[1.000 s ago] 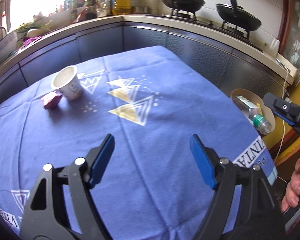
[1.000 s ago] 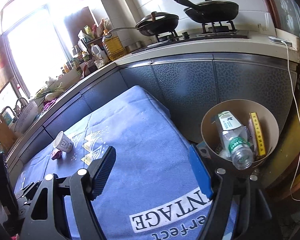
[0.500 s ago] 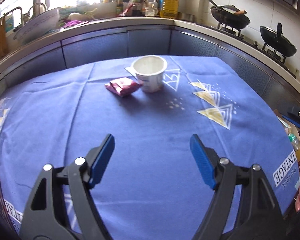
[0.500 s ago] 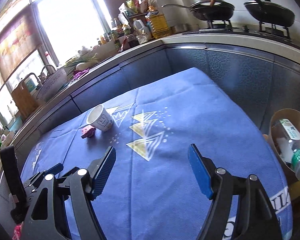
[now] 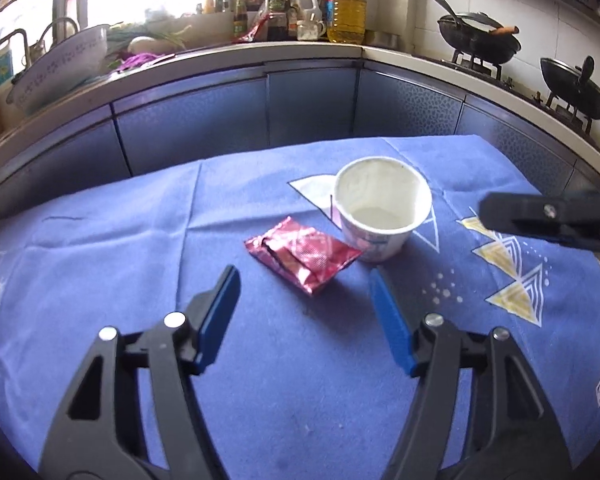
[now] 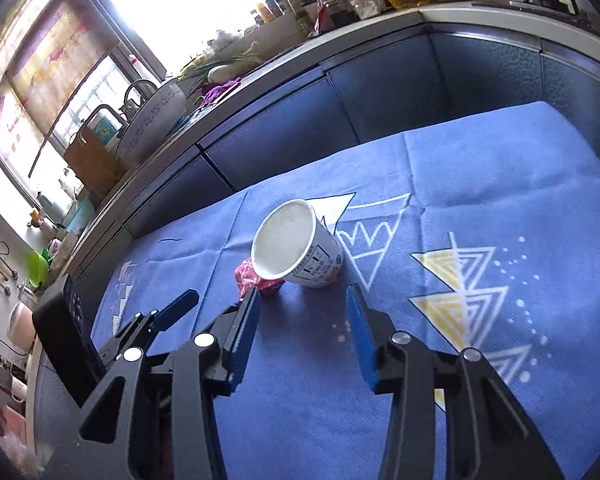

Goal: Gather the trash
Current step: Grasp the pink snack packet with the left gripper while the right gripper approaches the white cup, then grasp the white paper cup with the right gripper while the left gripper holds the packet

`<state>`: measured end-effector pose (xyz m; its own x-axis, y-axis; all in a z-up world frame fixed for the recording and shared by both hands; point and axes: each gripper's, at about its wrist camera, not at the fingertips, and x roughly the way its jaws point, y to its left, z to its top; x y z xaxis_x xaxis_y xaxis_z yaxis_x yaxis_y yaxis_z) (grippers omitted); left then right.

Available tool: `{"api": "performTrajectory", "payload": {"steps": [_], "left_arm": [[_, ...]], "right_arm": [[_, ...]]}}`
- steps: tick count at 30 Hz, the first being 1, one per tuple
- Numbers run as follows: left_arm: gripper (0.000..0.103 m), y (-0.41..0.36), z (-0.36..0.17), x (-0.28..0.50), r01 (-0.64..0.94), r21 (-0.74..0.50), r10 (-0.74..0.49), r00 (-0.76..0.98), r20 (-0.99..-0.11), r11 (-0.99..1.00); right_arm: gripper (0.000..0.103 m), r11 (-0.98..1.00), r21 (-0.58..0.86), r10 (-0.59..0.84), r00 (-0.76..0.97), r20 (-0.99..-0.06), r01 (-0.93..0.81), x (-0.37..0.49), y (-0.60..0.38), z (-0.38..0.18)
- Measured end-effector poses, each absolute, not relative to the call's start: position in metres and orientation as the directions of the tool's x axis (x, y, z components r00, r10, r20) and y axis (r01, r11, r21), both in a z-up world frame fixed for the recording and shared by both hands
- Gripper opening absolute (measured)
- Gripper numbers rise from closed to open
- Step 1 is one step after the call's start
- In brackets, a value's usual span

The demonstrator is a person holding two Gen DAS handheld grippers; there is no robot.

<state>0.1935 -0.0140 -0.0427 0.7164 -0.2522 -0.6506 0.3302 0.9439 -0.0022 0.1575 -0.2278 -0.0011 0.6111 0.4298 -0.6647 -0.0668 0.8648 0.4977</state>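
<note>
A white paper cup stands upright on the blue tablecloth, with a crumpled pink wrapper touching its left side. My left gripper is open and empty, just short of the wrapper. My right gripper is open and empty, just short of the cup; the wrapper shows left of the cup there. The right gripper's finger reaches into the left wrist view. The left gripper shows at the left of the right wrist view.
The kitchen counter curves behind the table with bottles, an oil jug, a basin and two woks on the stove. Dark cabinet fronts stand close behind the table's far edge.
Both grippers have swung left, away from the bin with the bottle, and moved closer to the cup and wrapper. Both stay open.
</note>
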Motion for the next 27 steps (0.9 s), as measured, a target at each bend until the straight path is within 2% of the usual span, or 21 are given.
{"api": "performTrajectory", "payload": {"steps": [2, 3, 4, 5, 6, 7, 8, 10, 13, 17, 21, 24, 26, 27], "left_arm": [[0.063, -0.022, -0.045, 0.198, 0.351, 0.047, -0.24, 0.726, -0.644, 0.935], [0.057, -0.026, -0.047, 0.201, 0.363, 0.061, -0.238, 0.72, -0.651, 0.93], [0.04, -0.028, -0.05, 0.206, 0.377, 0.059, -0.245, 0.706, -0.665, 0.924], [0.029, -0.028, -0.054, 0.212, 0.39, 0.041, -0.258, 0.682, -0.684, 0.92], [0.006, -0.027, -0.059, 0.219, 0.396, 0.012, -0.272, 0.653, -0.707, 0.918], [0.002, -0.025, -0.063, 0.223, 0.39, -0.017, -0.281, 0.631, -0.723, 0.921], [0.002, -0.02, -0.064, 0.225, 0.38, -0.046, -0.292, 0.622, -0.726, 0.924], [0.0, -0.012, -0.061, 0.218, 0.381, -0.097, -0.331, 0.618, -0.713, 0.92], [0.0, 0.0, -0.047, 0.202, 0.388, -0.151, -0.381, 0.628, -0.678, 0.909], [0.0, 0.01, -0.029, 0.173, 0.402, -0.243, -0.458, 0.624, -0.633, 0.883], [0.0, 0.007, -0.017, 0.141, 0.415, -0.27, -0.489, 0.627, -0.606, 0.869], [0.0, 0.011, -0.013, 0.123, 0.404, -0.316, -0.511, 0.62, -0.595, 0.858], [0.0, 0.017, -0.01, 0.111, 0.396, -0.35, -0.528, 0.618, -0.582, 0.849], [0.0, 0.019, -0.008, 0.104, 0.392, -0.358, -0.531, 0.621, -0.577, 0.847]], "right_arm": [[0.045, 0.848, 0.528, 0.453, 0.588, -0.671, -0.052, 0.175, -0.229, -0.005], [0.045, 0.839, 0.542, 0.465, 0.574, -0.674, -0.045, 0.184, -0.228, -0.009], [0.045, 0.837, 0.545, 0.467, 0.565, -0.68, -0.035, 0.192, -0.227, -0.012], [0.045, 0.837, 0.547, 0.467, 0.556, -0.688, -0.026, 0.198, -0.228, -0.016], [0.044, 0.832, 0.555, 0.475, 0.539, -0.695, -0.017, 0.204, -0.227, -0.022], [0.037, 0.819, 0.573, 0.492, 0.522, -0.697, -0.007, 0.208, -0.228, -0.027], [0.024, 0.804, 0.594, 0.508, 0.512, -0.693, 0.007, 0.208, -0.23, -0.031], [0.01, 0.775, 0.632, 0.529, 0.53, -0.663, 0.017, 0.198, -0.237, -0.029], [0.004, 0.763, 0.646, 0.531, 0.568, -0.628, 0.0, 0.175, -0.249, -0.019], [0.002, 0.767, 0.641, 0.516, 0.617, -0.594, -0.024, 0.143, -0.267, -0.001], [0.002, 0.811, 0.585, 0.459, 0.651, -0.604, -0.03, 0.124, -0.278, 0.013], [0.002, 0.799, 0.601, 0.466, 0.652, -0.598, -0.02, 0.129, -0.276, 0.013], [0.006, 0.789, 0.614, 0.476, 0.64, -0.603, -0.008, 0.137, -0.271, 0.008], [0.016, 0.786, 0.618, 0.484, 0.631, -0.607, -0.008, 0.142, -0.267, 0.005]]}}
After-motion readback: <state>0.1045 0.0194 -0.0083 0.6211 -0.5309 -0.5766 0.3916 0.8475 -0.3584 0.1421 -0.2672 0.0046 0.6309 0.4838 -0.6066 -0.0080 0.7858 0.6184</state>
